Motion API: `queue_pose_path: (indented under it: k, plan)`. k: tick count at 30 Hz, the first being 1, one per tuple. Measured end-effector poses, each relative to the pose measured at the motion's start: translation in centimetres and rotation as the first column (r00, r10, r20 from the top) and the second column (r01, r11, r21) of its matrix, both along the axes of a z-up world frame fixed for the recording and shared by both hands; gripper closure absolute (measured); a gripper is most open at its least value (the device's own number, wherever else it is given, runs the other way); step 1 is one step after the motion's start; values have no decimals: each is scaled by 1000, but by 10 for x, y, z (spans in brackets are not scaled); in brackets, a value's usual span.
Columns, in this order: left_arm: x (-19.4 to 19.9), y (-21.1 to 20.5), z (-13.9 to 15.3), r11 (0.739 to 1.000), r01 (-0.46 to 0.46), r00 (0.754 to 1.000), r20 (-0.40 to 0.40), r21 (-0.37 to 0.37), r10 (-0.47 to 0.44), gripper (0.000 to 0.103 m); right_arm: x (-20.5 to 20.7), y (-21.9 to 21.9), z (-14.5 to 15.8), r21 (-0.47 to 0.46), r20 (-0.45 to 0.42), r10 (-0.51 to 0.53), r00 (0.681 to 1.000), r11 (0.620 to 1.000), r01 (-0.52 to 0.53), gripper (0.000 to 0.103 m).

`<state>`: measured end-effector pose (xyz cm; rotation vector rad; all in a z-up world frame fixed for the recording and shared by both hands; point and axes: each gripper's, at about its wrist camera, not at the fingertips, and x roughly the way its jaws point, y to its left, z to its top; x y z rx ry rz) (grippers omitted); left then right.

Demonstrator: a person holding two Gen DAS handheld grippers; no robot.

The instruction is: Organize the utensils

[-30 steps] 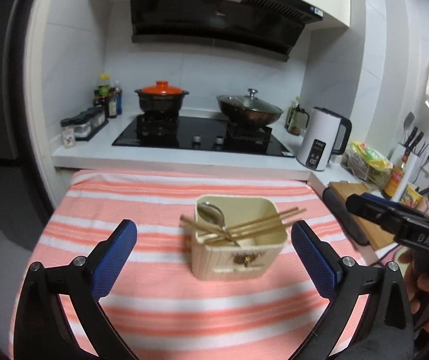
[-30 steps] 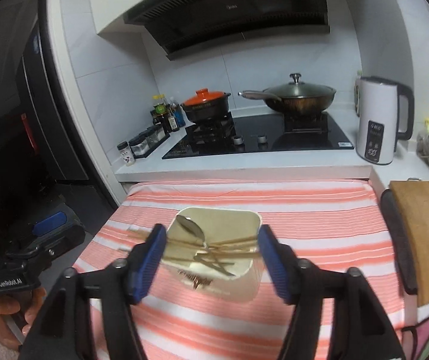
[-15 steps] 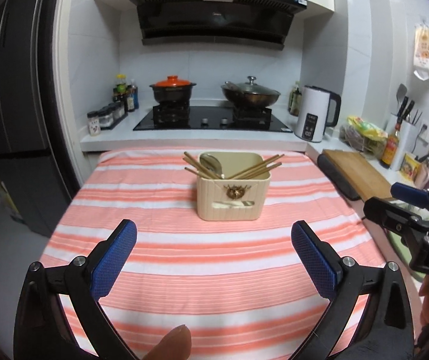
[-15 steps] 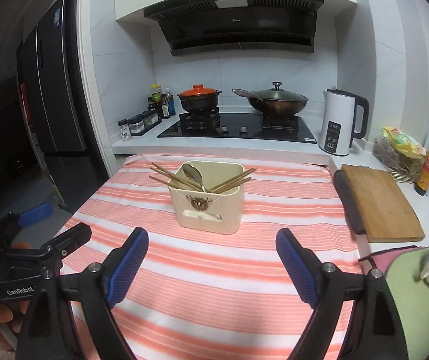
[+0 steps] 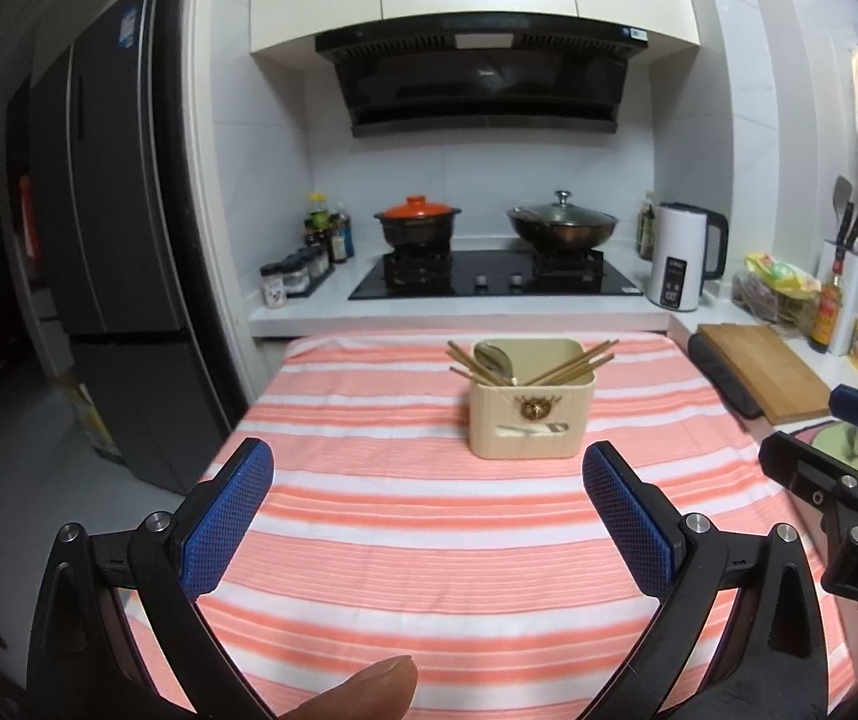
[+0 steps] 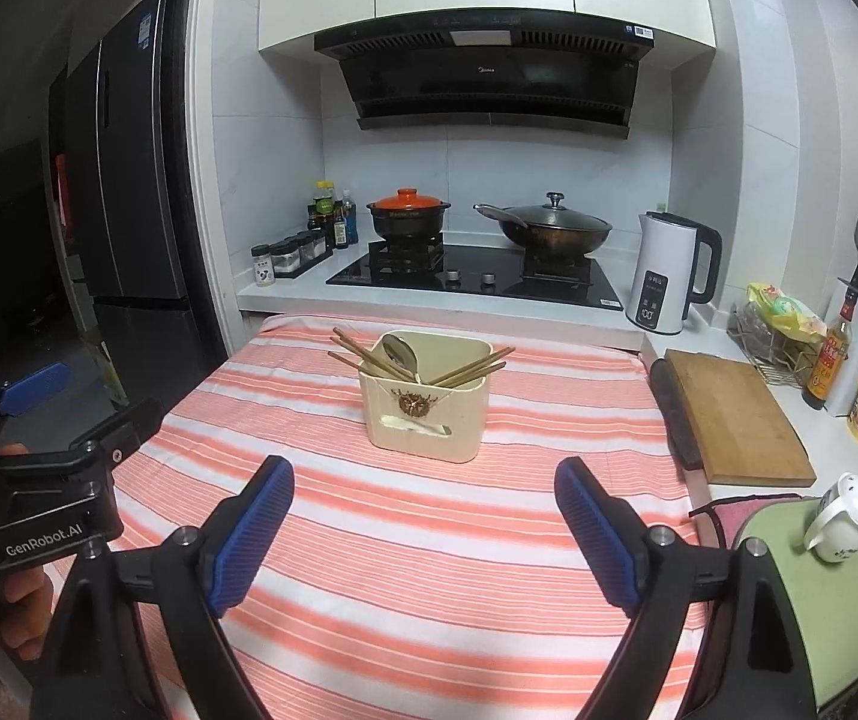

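Note:
A cream utensil holder [image 5: 531, 414] [image 6: 426, 414] stands upright on the far half of the orange-striped cloth [image 5: 429, 576]. Several wooden chopsticks [image 5: 573, 363] [image 6: 471, 369] and a metal spoon [image 5: 492, 357] [image 6: 400, 354] lean out of its top. My left gripper [image 5: 429, 510] is open and empty, well short of the holder. My right gripper [image 6: 423, 522] is also open wide with nothing between its blue pads [image 6: 252, 534]. Each gripper shows at the edge of the other's view: the left gripper [image 6: 78, 405] and the right gripper [image 5: 825, 432].
Beyond the table runs a counter with a stove [image 6: 471, 276], an orange-lidded pot [image 6: 408, 213], a wok [image 6: 552, 228] and a white kettle [image 6: 666, 273]. A cutting board [image 6: 735, 414] and a green mat with a small teapot [image 6: 843, 516] lie right. A dark fridge [image 5: 111, 276] stands left.
Both grippers have drawn back from the holder, which now looks smaller and farther away. The right gripper's jaws, earlier flanking the holder, have spread wider.

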<state>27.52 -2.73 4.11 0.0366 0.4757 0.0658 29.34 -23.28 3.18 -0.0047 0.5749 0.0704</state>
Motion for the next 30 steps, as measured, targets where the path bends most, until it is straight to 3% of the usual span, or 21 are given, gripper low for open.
queue_pose_path:
  k: [4,30]
  plan:
    - [-7,7,1,999,13,1000,-23,-32,-13,0,-9,8,1,-12,7,9,1000,1000,-9,13]
    - [-20,7,4,999,23,999,-37,-27,-24,0,-32,18,13,-21,39,19,999,1000,-19,13]
